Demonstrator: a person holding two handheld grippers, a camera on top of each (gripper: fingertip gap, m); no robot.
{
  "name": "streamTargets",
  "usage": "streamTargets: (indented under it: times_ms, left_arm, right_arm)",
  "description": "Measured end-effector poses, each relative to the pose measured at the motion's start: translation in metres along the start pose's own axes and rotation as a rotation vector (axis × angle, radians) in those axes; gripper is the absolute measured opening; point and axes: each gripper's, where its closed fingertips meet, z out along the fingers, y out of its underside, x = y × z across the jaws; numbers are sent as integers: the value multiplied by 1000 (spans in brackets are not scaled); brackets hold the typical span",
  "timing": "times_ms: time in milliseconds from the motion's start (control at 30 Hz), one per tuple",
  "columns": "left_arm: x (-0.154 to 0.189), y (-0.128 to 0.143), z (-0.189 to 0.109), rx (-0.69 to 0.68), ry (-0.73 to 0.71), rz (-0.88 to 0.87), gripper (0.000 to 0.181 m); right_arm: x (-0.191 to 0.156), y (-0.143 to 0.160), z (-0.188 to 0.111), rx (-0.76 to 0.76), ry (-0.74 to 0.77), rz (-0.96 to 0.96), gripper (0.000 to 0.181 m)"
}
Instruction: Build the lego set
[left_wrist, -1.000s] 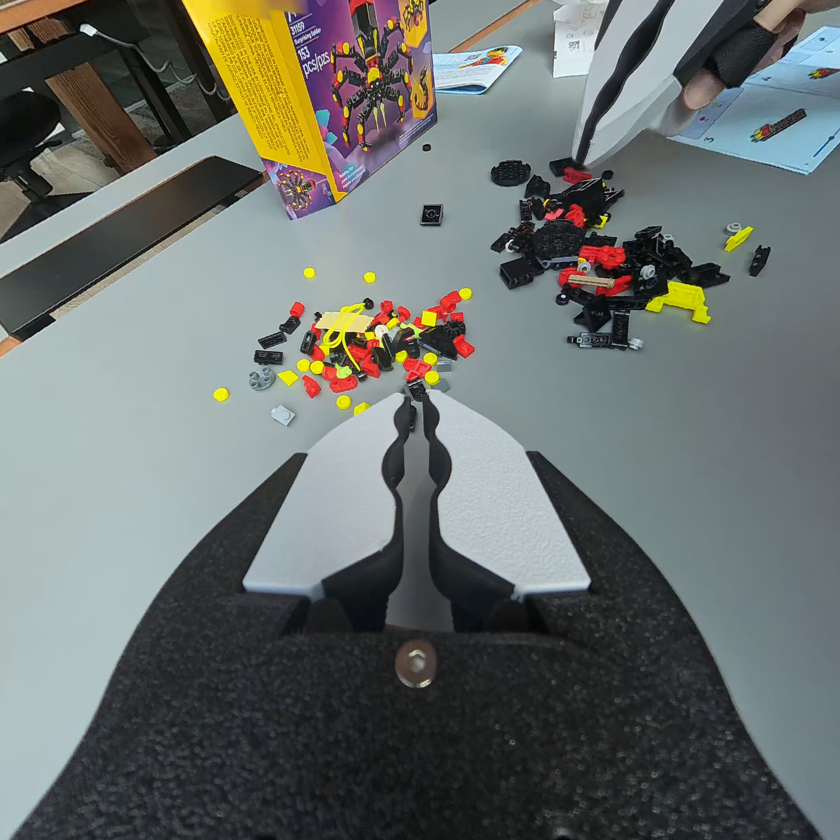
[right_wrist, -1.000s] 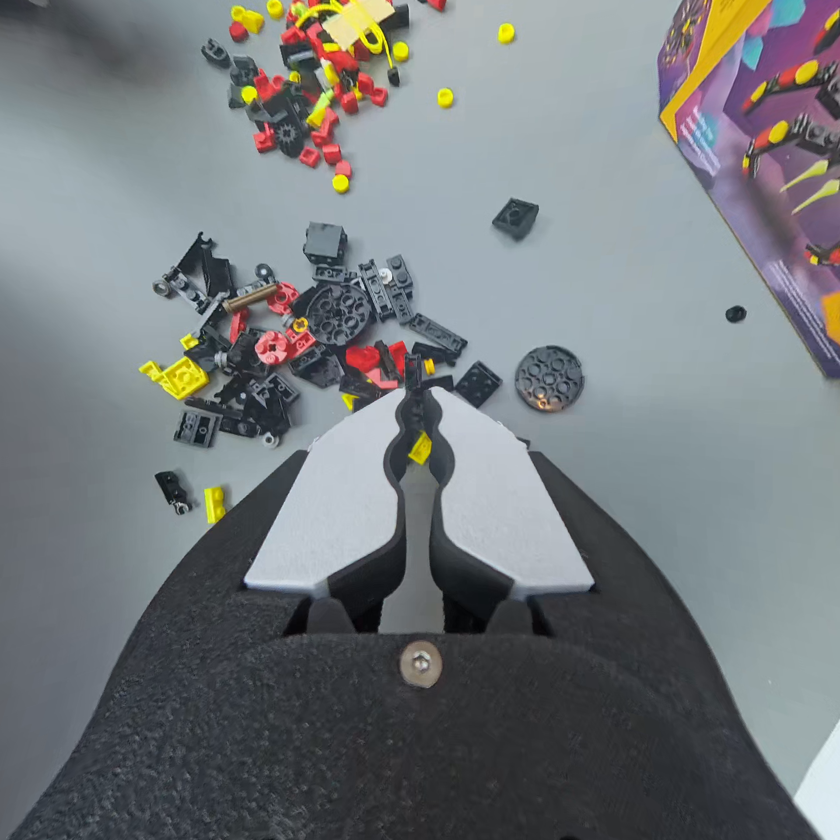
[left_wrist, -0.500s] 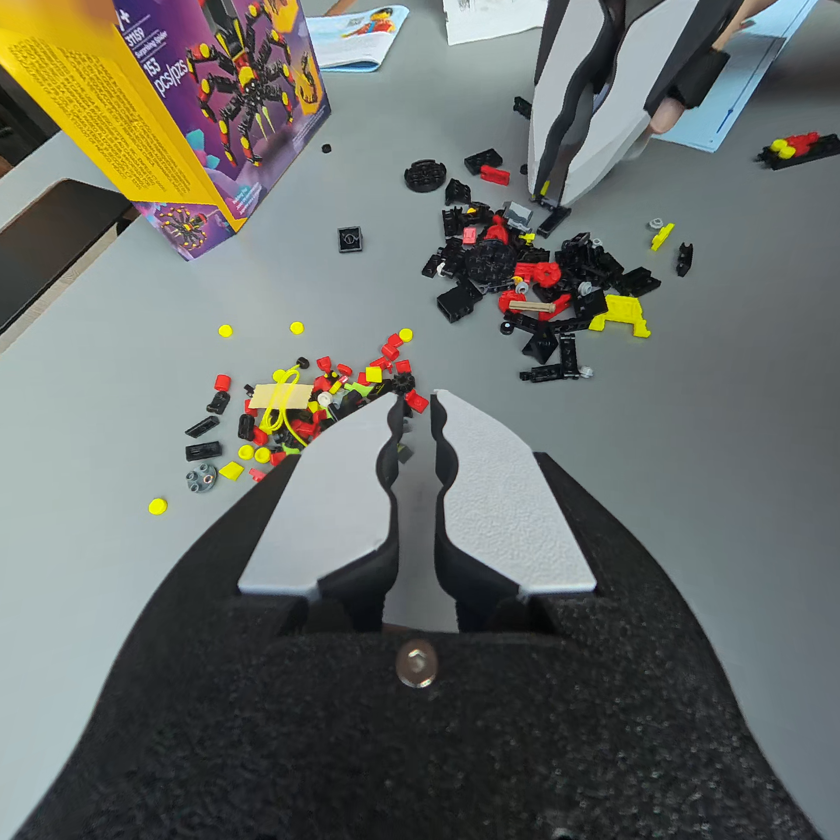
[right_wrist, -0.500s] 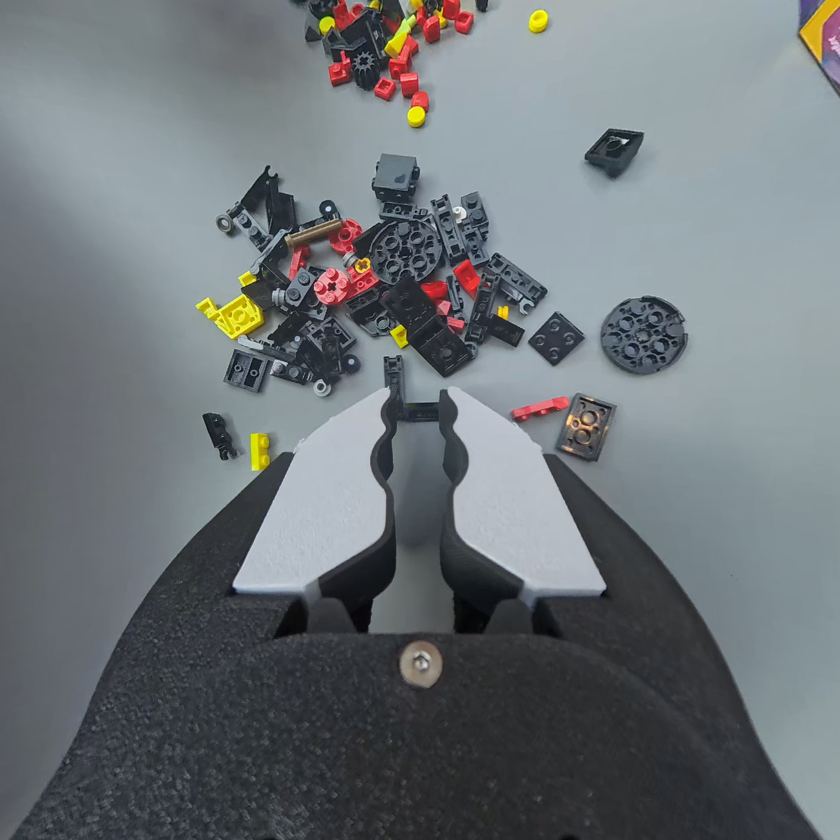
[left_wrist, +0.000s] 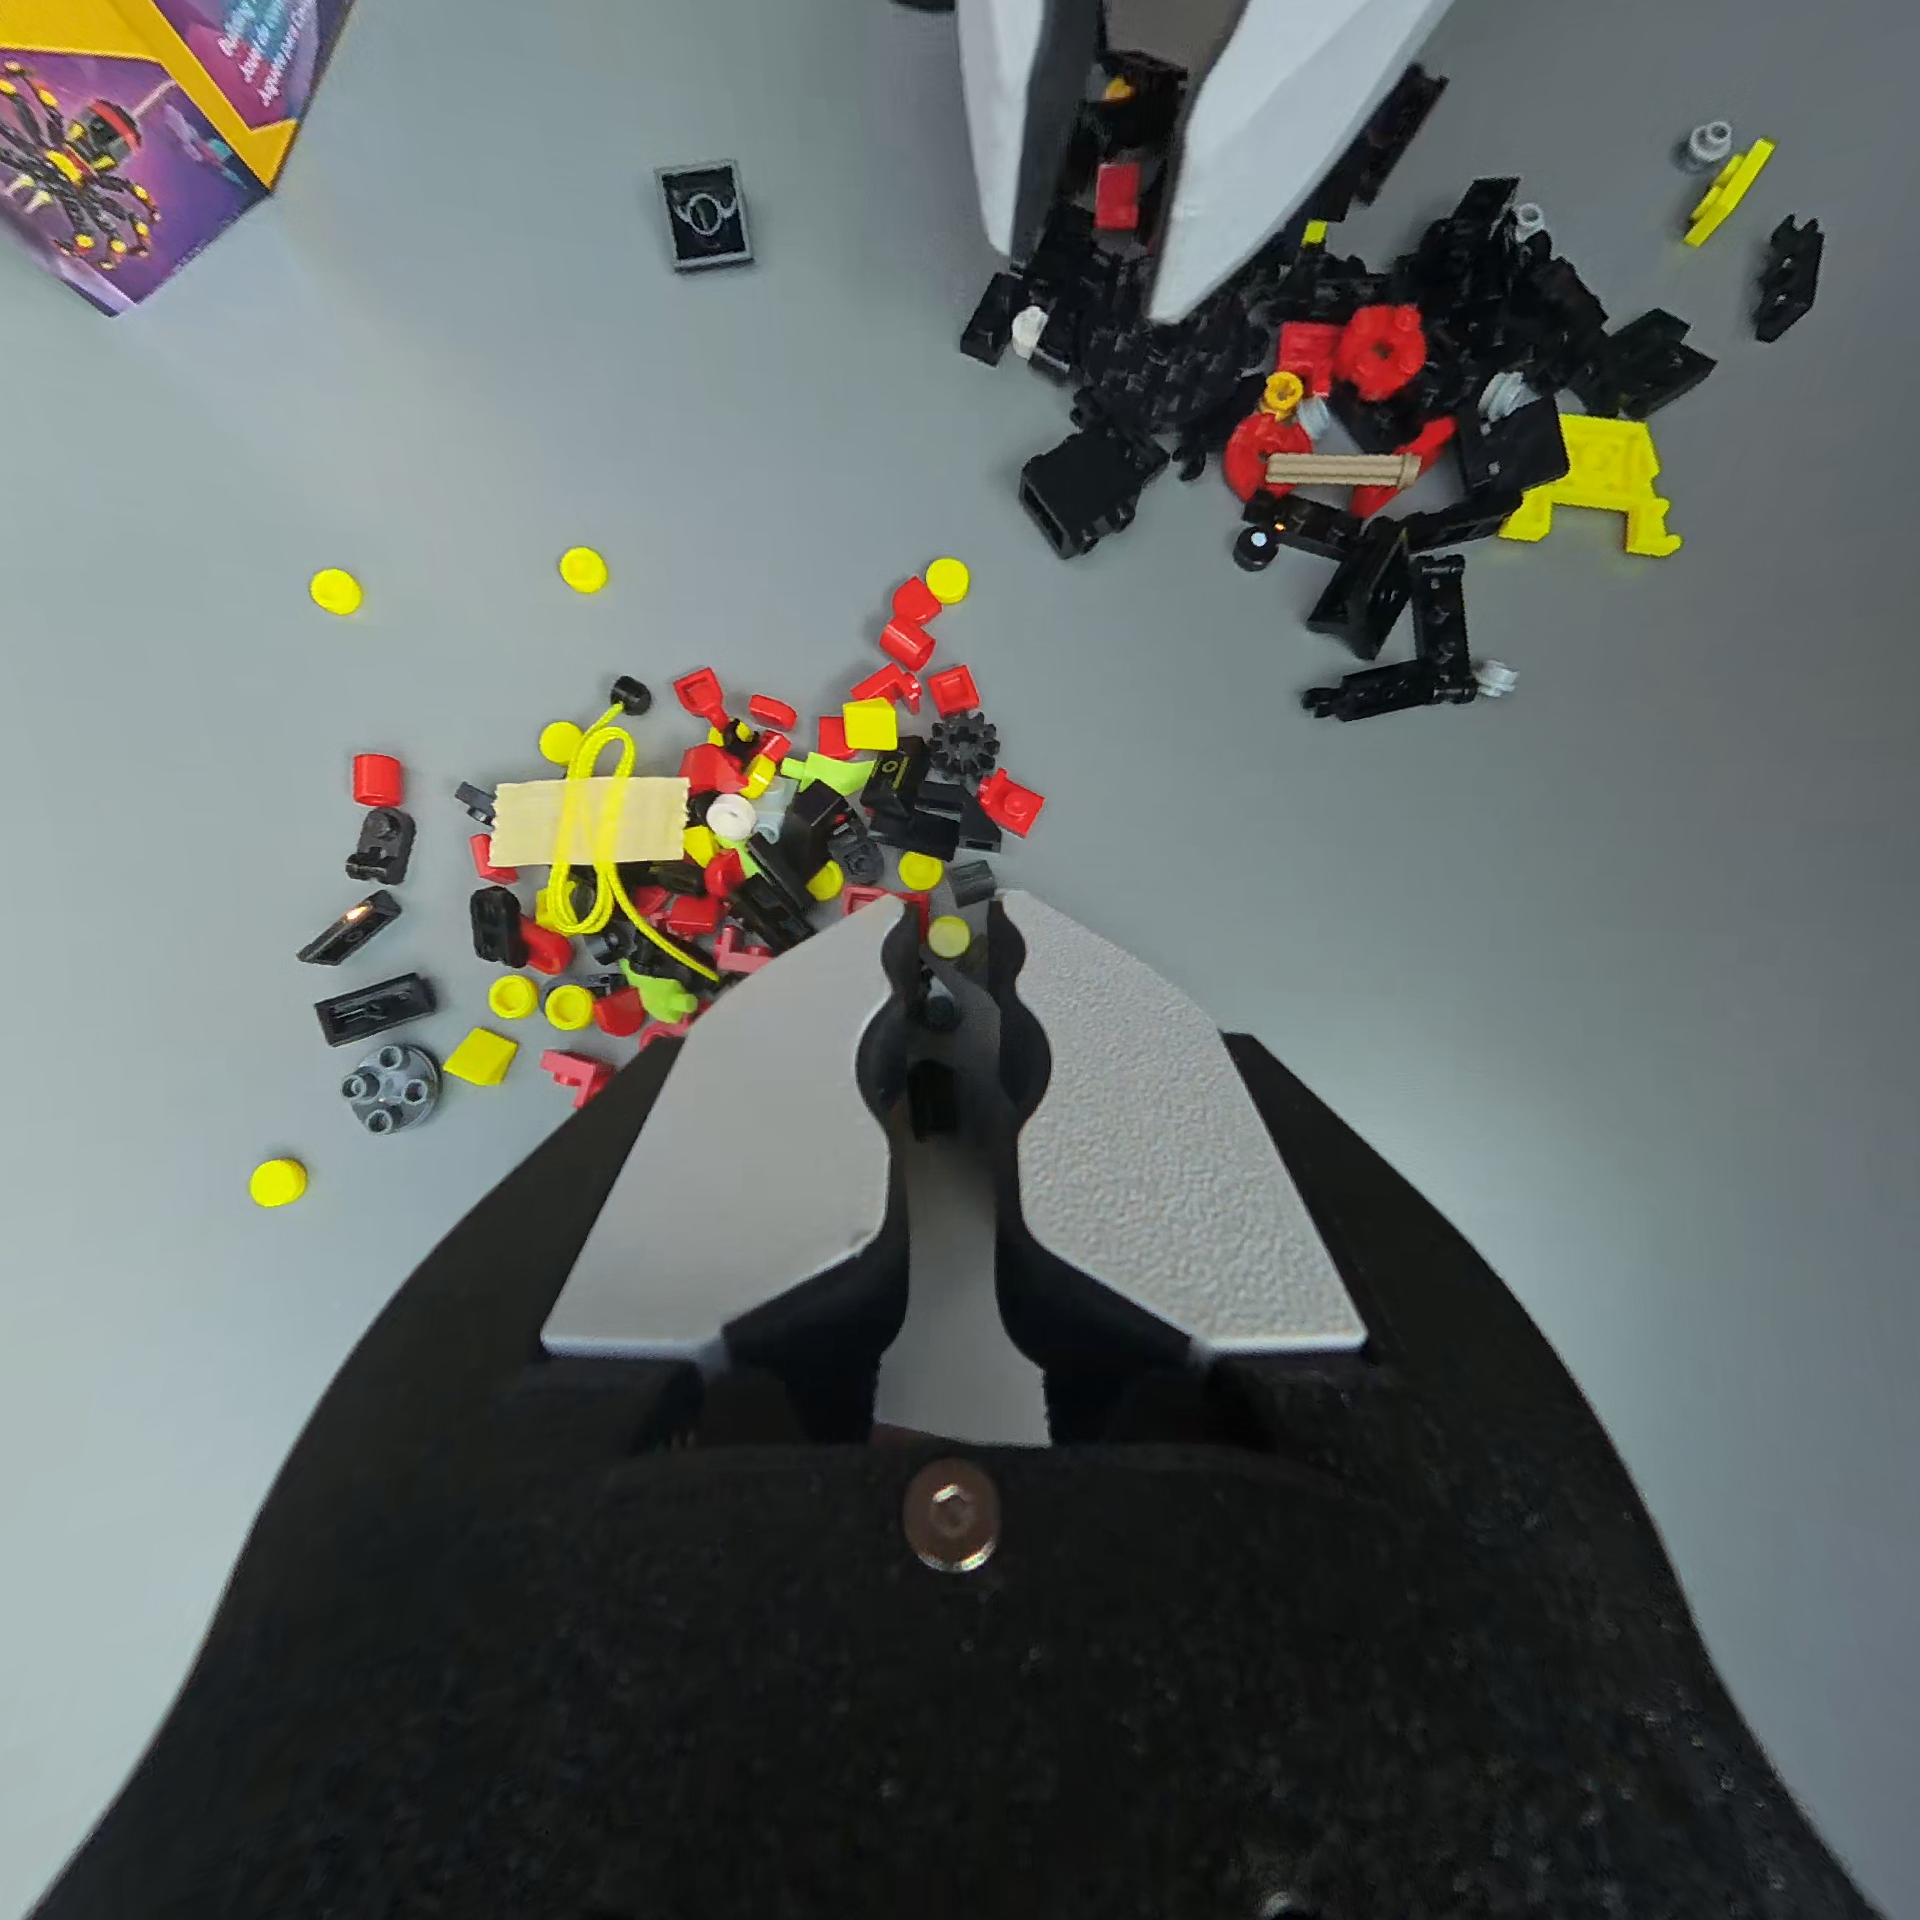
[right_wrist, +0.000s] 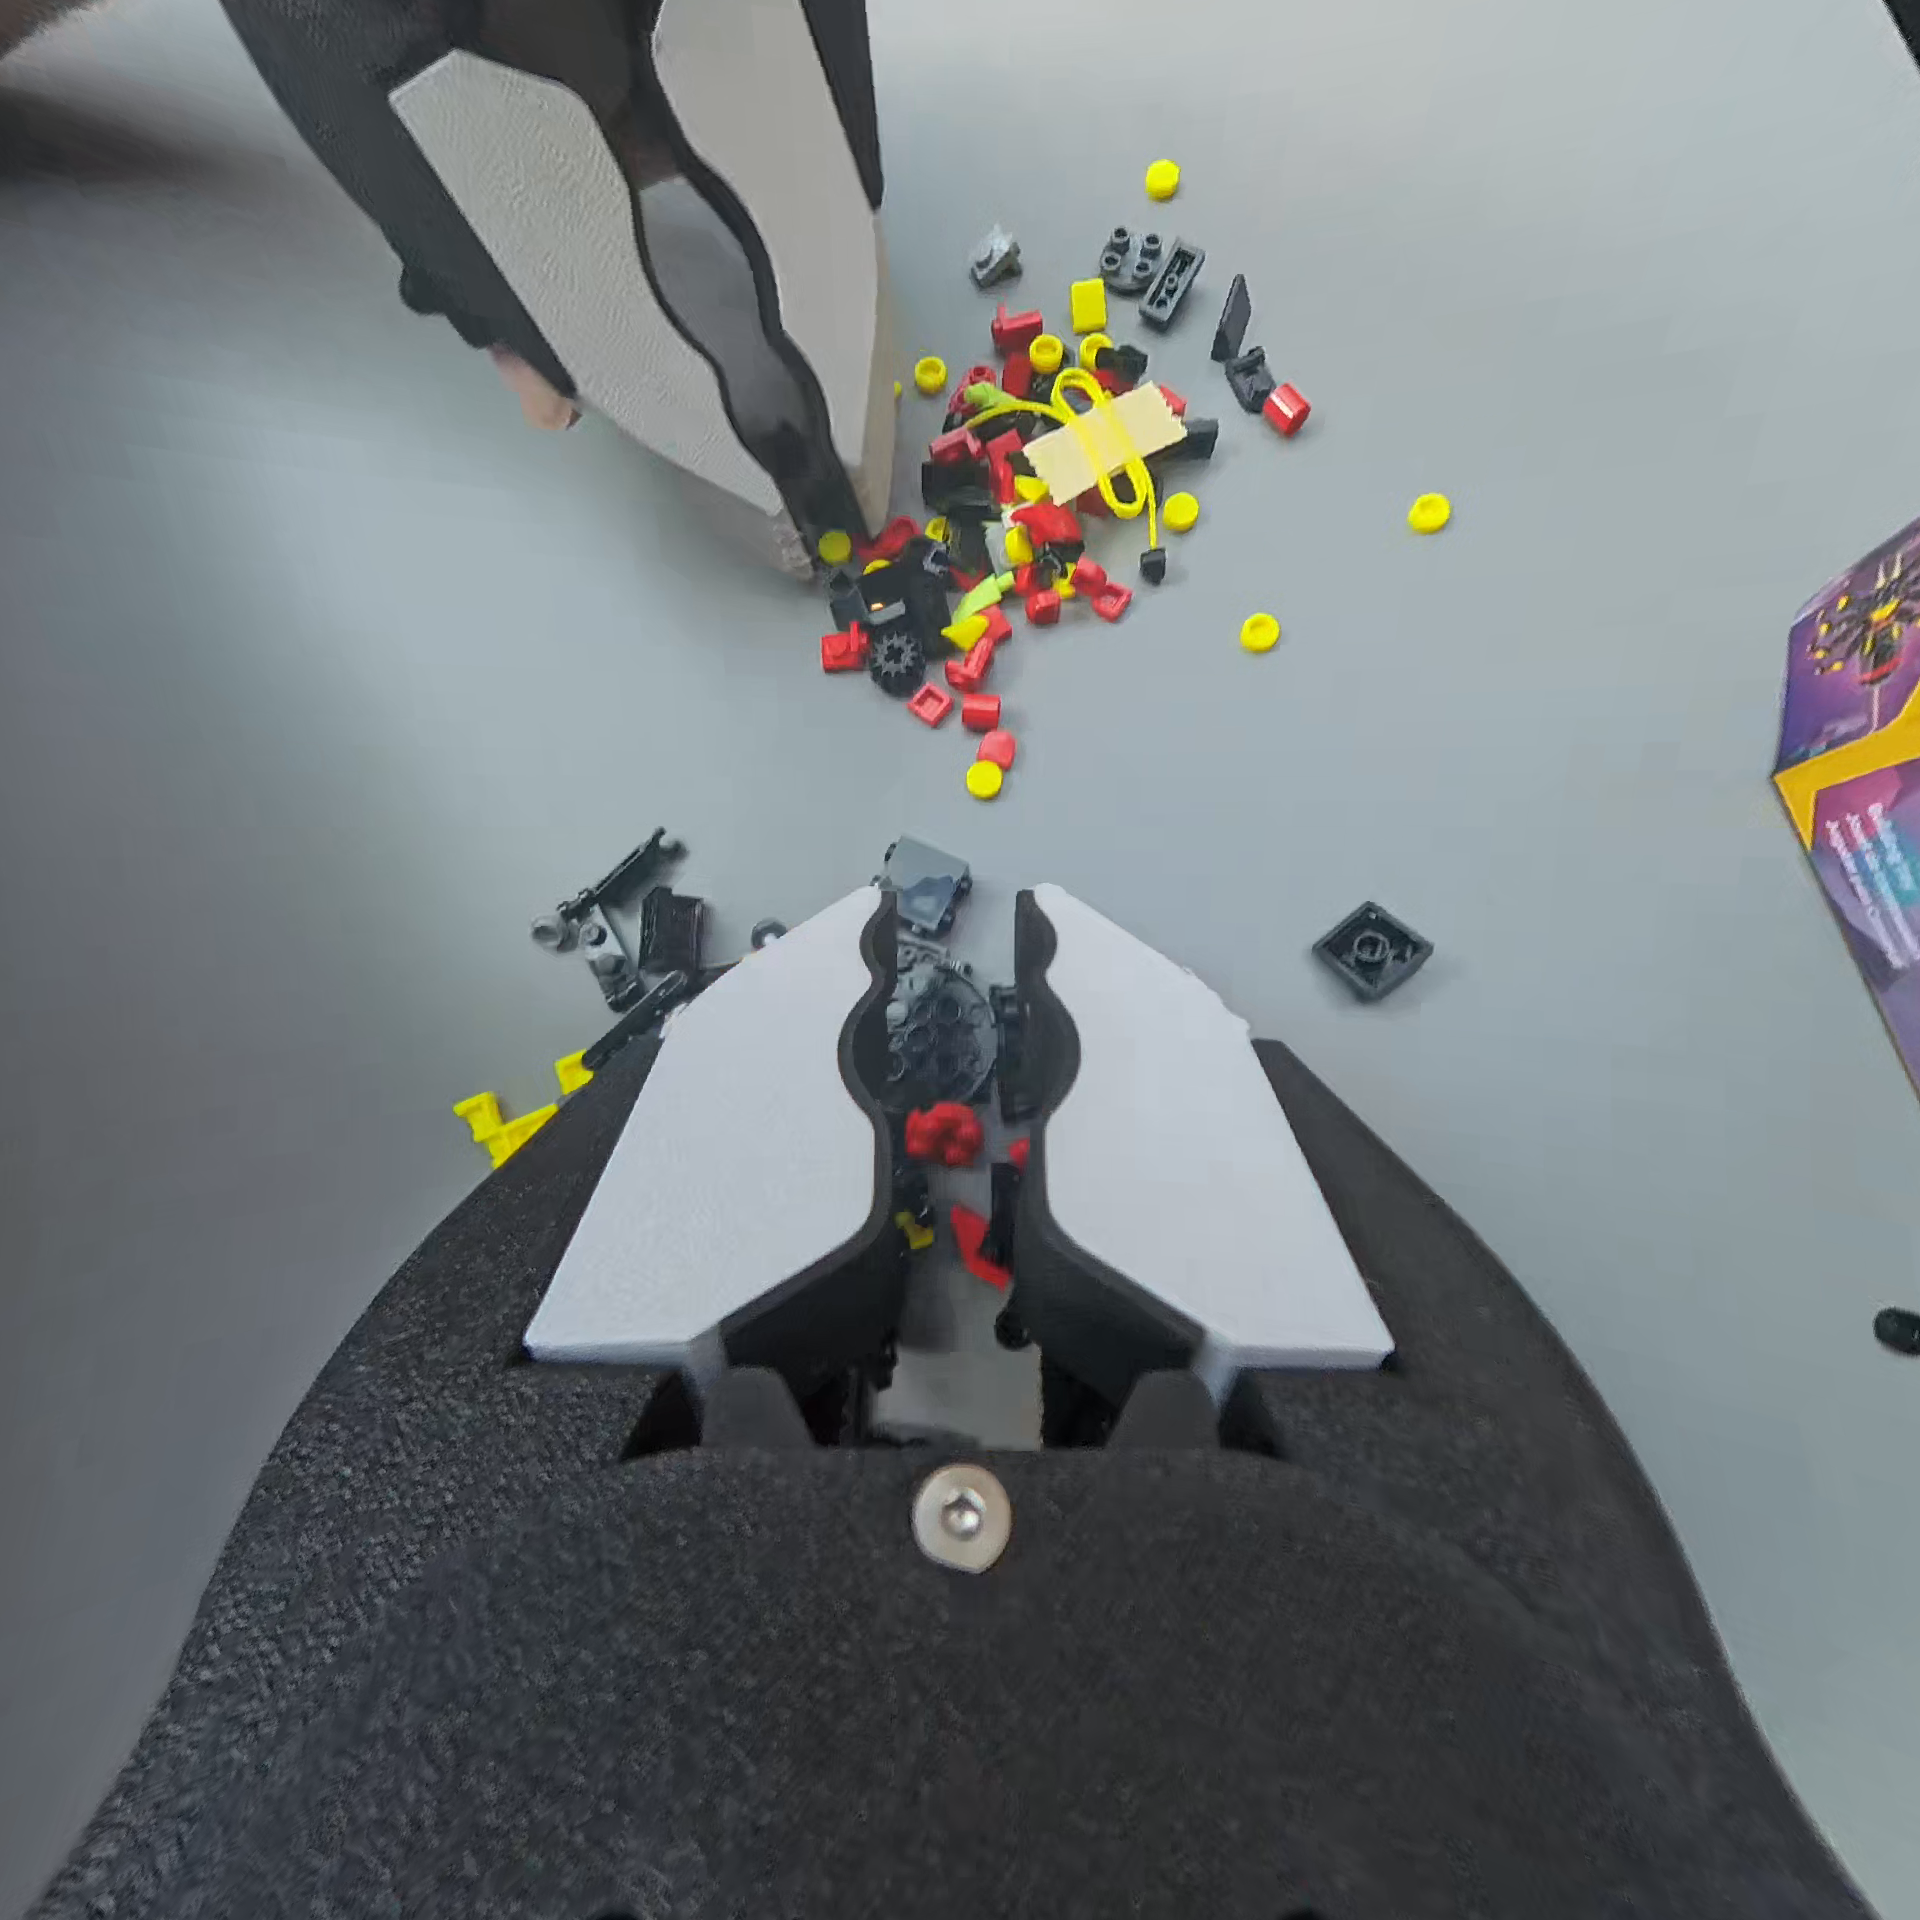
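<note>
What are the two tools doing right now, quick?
Left tool: open, holding nothing, tips down at the small-piece pile.
Right tool: open, holding nothing, over the black-piece pile.

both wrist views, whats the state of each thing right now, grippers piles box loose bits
left hand-held gripper: open, tips down at the edge of the small-parts pile, holding nothing
right hand-held gripper: open, low over the dark-parts pile, holding nothing
small-parts pile: loose, unsorted
dark-parts pile: loose, unsorted
yellow string: coiled on a tan card
set box: standing on the table, only a corner in view
</note>
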Motion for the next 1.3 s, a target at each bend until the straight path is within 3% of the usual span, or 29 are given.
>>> streamTargets:
  times_ms: [133,267,433,633,1000,1300]
  left_arm:
    - [8,-3,-3,22,62,-4,12]
    - [-32,-13,-11,93,-73,-30,11]
    - [-63,-7,-12,72,-70,-58,9]
    - [-68,-6,4,30,-8,-19,8]
    - [-87,-48,10,82,41,34,7]
    - [-123,-10,-35,53,-101,-33,6]
  right_arm:
    - [12,-26,37,-14,-29,-47,21]
    - [15,-39,68,-38,-67,-79,20]
    - [24,-55,71,-9,-70,-71,19]
    - [39,-55,81,-48,-94,-33,17]
    - [66,-43,48,-17,-25,37,18]
    - [72,-30,36,-44,3,59,18]
